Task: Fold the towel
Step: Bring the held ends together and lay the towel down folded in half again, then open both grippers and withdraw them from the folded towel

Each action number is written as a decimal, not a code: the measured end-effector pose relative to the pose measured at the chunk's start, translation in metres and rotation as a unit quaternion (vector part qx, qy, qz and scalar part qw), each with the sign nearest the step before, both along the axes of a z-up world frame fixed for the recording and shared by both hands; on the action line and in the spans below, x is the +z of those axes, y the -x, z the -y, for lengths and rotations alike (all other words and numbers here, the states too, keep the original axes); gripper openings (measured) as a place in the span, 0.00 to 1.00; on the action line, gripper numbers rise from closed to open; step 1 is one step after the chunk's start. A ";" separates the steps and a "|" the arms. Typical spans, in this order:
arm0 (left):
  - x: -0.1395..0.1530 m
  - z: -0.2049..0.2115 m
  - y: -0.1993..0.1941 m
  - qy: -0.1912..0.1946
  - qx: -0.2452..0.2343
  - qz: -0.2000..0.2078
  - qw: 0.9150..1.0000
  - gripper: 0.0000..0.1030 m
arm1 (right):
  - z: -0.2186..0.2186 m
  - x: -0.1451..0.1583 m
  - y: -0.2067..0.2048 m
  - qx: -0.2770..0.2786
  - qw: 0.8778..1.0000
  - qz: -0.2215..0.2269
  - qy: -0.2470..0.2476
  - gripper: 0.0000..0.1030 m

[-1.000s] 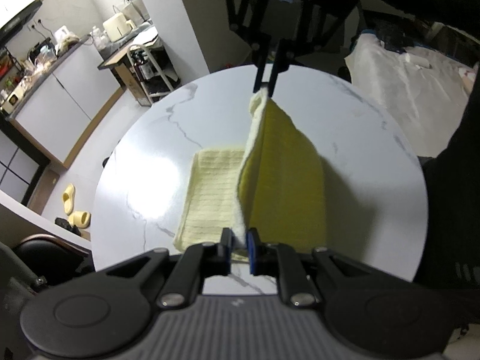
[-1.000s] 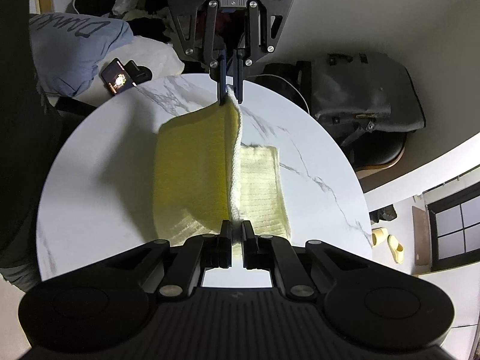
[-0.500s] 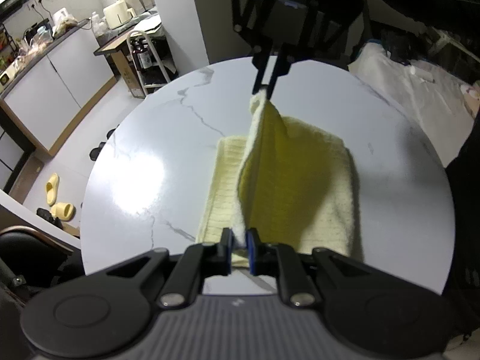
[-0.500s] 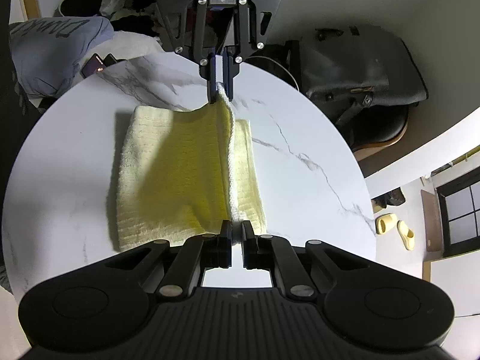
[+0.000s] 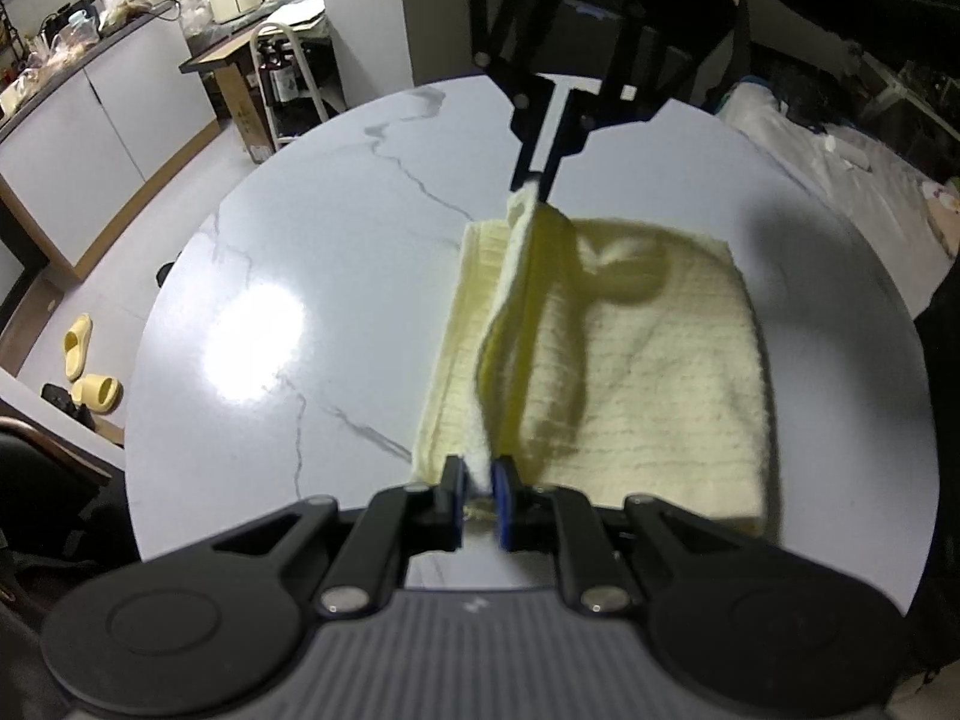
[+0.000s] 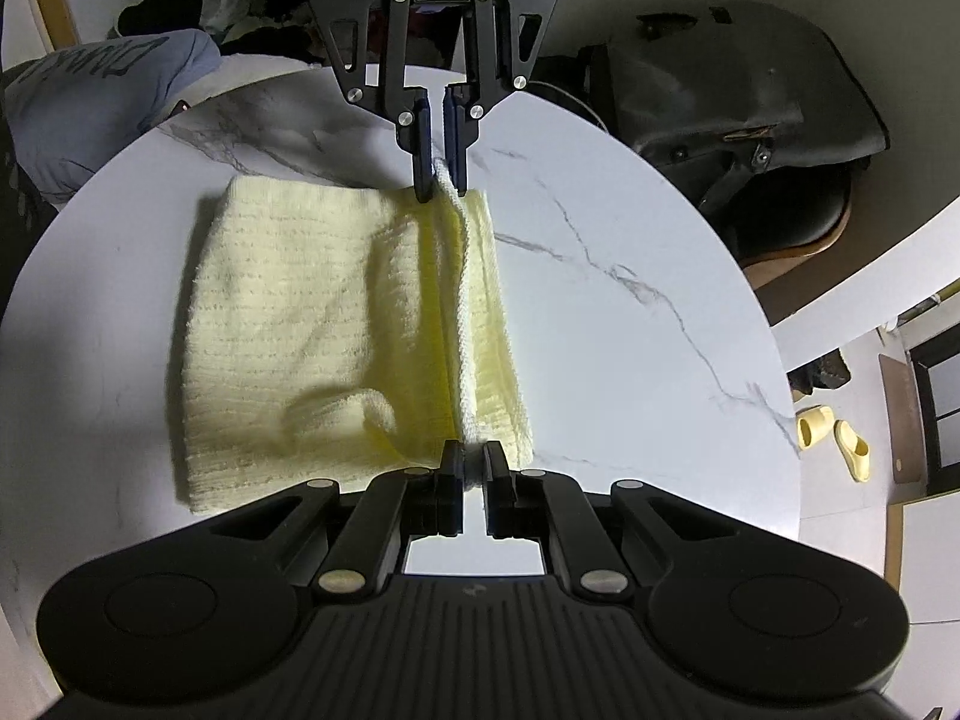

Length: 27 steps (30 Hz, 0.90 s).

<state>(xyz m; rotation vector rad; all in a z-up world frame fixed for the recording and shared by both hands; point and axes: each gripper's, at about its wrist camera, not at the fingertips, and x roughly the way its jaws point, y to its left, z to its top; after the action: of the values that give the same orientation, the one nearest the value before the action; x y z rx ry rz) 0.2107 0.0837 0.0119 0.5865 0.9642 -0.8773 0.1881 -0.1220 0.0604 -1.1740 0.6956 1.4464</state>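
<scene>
On the tabletop: a pale yellow towel (image 5: 660,360) lies across the round white marble tabletop (image 5: 288,276), most of it flat.
Left tool: my left tool (image 5: 478,483) is clenched on the towel's raised edge, jaws nearly together with only cloth between them.
Right tool: my right tool (image 6: 474,471) is pinched tight on the same edge at its other end.
Between tools: that edge runs as a lifted ridge from one tool to the other.
Floor: yellow slippers (image 5: 84,369) beside the tabletop.
</scene>
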 end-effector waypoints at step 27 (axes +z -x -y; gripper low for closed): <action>0.002 -0.004 0.020 -0.024 0.031 0.051 0.998 0.49 | 0.010 -0.008 -0.005 -0.055 0.997 0.048 -0.032 0.70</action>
<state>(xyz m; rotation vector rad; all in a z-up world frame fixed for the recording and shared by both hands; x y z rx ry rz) 0.1904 0.0877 0.0139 0.6319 0.9089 -0.7636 0.1931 -0.1319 0.0525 -1.1293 0.6330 1.3033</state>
